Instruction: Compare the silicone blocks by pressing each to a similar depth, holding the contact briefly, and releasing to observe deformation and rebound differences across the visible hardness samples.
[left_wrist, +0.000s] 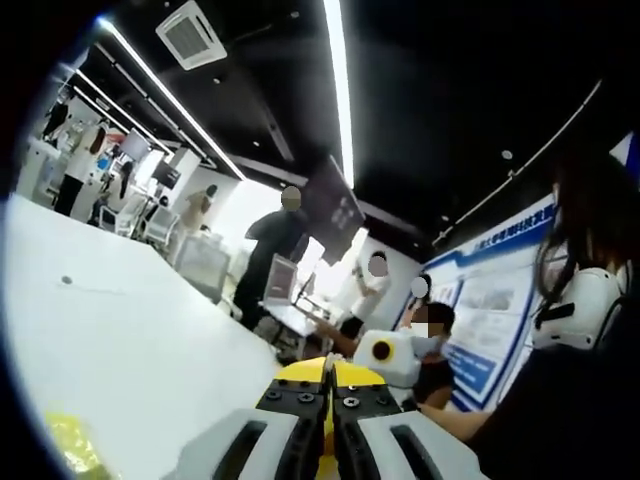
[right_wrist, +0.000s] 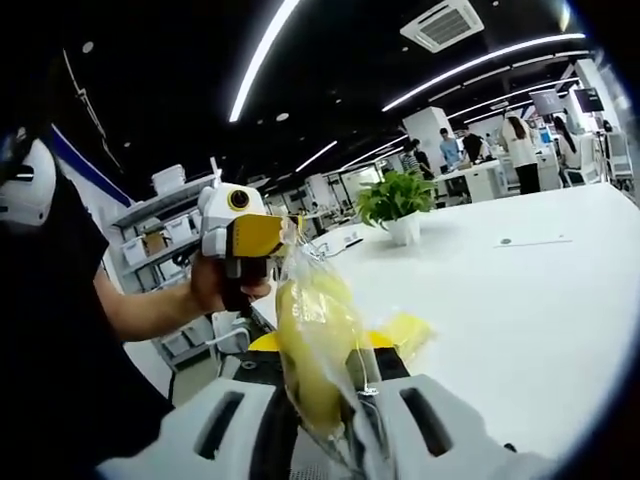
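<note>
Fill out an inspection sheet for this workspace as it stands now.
Surface: white table, mostly bare; a small round mark and a thin line on it.
Job's things: a yellow item in a clear plastic bag, clamped between the right gripper jaws; whether it is a silicone block cannot be told. More yellow bagged material lies on the table at the left gripper view's lower edge.
Clutter: potted plant on the table.
Grippers: left gripper jaws closed together, nothing visible between them; it also shows in the right gripper view, held in a hand.
Cables: nothing seen.
Surroundings: open office, ceiling light strips, shelving, wall posters, several people standing and seated.
</note>
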